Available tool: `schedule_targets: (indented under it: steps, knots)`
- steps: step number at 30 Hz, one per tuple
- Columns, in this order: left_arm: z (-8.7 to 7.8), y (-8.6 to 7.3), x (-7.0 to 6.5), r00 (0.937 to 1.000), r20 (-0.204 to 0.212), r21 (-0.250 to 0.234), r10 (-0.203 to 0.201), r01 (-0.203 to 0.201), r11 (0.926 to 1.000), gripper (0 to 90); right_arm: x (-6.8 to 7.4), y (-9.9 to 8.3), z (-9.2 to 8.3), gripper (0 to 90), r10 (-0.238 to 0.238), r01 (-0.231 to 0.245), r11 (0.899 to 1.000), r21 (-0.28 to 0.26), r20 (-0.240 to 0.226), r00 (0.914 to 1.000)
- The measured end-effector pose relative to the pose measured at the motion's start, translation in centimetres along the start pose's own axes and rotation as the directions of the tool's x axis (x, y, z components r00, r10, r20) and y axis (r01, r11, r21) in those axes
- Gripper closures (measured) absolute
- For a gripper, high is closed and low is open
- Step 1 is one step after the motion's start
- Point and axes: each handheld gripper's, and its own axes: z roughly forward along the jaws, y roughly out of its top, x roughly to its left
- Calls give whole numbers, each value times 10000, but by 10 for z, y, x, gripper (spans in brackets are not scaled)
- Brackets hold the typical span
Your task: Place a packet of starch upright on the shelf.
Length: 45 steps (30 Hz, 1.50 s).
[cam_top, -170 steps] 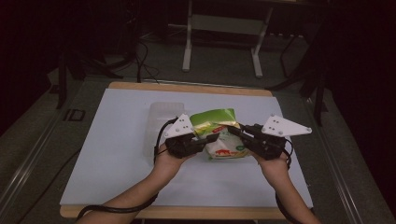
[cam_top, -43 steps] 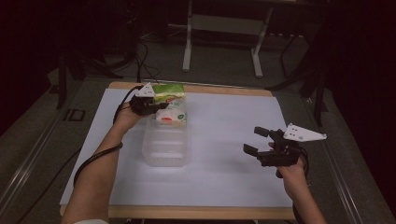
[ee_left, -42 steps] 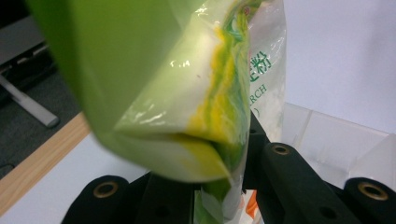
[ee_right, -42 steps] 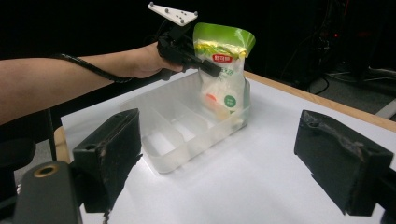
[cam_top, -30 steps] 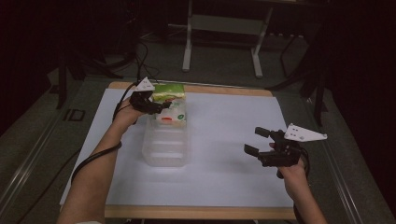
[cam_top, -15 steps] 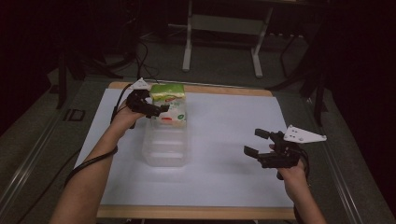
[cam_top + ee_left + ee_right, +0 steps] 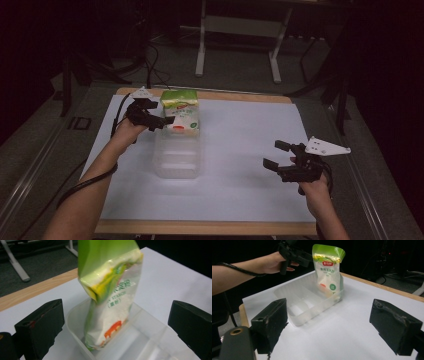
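Fingers of both grippers (left (image 7: pixel 162 120), right (image 7: pixel 274 155)) apart; starch bag (image 7: pixel 181 113) upright in tray (image 7: pixel 177 165).

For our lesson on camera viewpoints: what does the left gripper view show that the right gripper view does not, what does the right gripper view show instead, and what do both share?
The left gripper view alone shows the left gripper, its jaws open either side of the bag with a gap on both sides, and the bag's folded side seam close up.

The right gripper view alone shows the right gripper, open over bare white sheet, the person's left hand, and the tray's empty near compartments.

Both show the green and white bag standing upright in one end of the clear plastic tray on the white sheet.
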Motion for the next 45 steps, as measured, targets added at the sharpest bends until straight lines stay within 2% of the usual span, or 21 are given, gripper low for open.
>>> schedule_targets:
  steps: [3, 6, 11, 22, 23, 27, 30, 35, 40, 41, 45]
  knots:
    - [-7, -5, -5, 10000, -78, -184, -19, 17, 9998, 9, 0, -1, 0, 146, 37, -38, 10000, 62, 64, 10000]
    - [-15, -9, -9, 9993, 200, -474, -305, 315, 9984, 9, 0, -2, 0, 147, -11, 10, 9999, 118, 86, 10000]
    - [-24, -11, -19, 9994, 275, -405, -212, 223, 9989, 9, 0, -4, 1, 147, 27, -30, 9997, 224, 113, 9999]
    - [-48, -26, -48, 9988, 385, -786, -288, 318, 9964, 9, 1, -6, -1, 146, -10, 7, 9995, 305, 98, 10000]
    - [-50, -30, -55, 9989, 435, -671, -185, 214, 9975, 9, 1, -6, -1, 146, -11, 8, 9995, 304, 92, 10000]
    - [-53, -37, -69, 9988, 484, -598, 121, -92, 9982, 9, 2, -7, -1, 147, -5, 2, 9994, 356, 82, 10000]
    - [-58, -40, -78, 9979, 635, -818, 159, -107, 9966, 9, 3, -9, -1, 146, 1, -3, 9993, 361, 58, 10000]
    - [-63, -46, -96, 9957, 869, -823, 305, -233, 9963, 9, 4, -12, -1, 146, 56, -57, 9991, 408, 42, 10000]
    - [-70, -51, -116, 9911, 1256, -1147, 451, -307, 9929, 10, 5, -16, -2, 147, 95, -96, 9989, 450, 30, 10000]
    - [-70, -52, -121, 9905, 1253, -1221, 567, -413, 9917, 10, 5, -17, -2, 147, 113, -114, 9988, 476, 25, 9999]
    - [-73, -54, -142, 9819, 1607, -1342, 1007, -794, 9878, 10, 7, -20, -2, 147, 96, -96, 9987, 505, -15, 10000]
